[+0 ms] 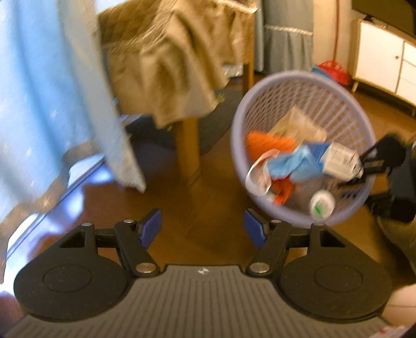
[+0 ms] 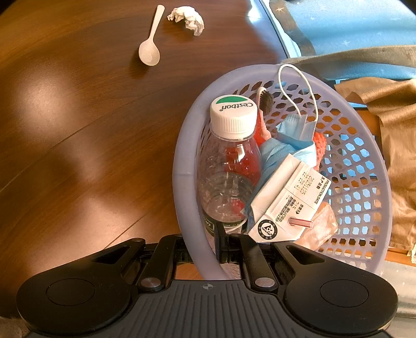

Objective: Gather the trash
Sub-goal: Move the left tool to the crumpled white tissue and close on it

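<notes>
Left wrist view, blurred: my left gripper [image 1: 202, 228] hangs spread wide with nothing between its blue pads, and the lilac basket [image 1: 262, 96] of trash sits right of centre, my right gripper [image 1: 364, 166] at its right rim. Right wrist view: that gripper [image 2: 223, 247] is clamped on the basket's [image 2: 182, 166] near rim, lower centre; inside are a clear bottle [image 2: 228, 166], milk carton [image 2: 286, 202], blue mask [image 2: 291, 130] and toothbrush [image 2: 262, 104]. On the wooden table [image 2: 78, 130], upper left, lie a plastic spoon [image 2: 150, 44] and a crumpled tissue [image 2: 187, 18] just beside it.

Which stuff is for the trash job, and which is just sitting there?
For the job:
purple basket
bottle
carton
face mask
crumpled tissue
plastic spoon
right tongs, clamping the basket rim

Just around:
tan cloth
white cabinet
</notes>
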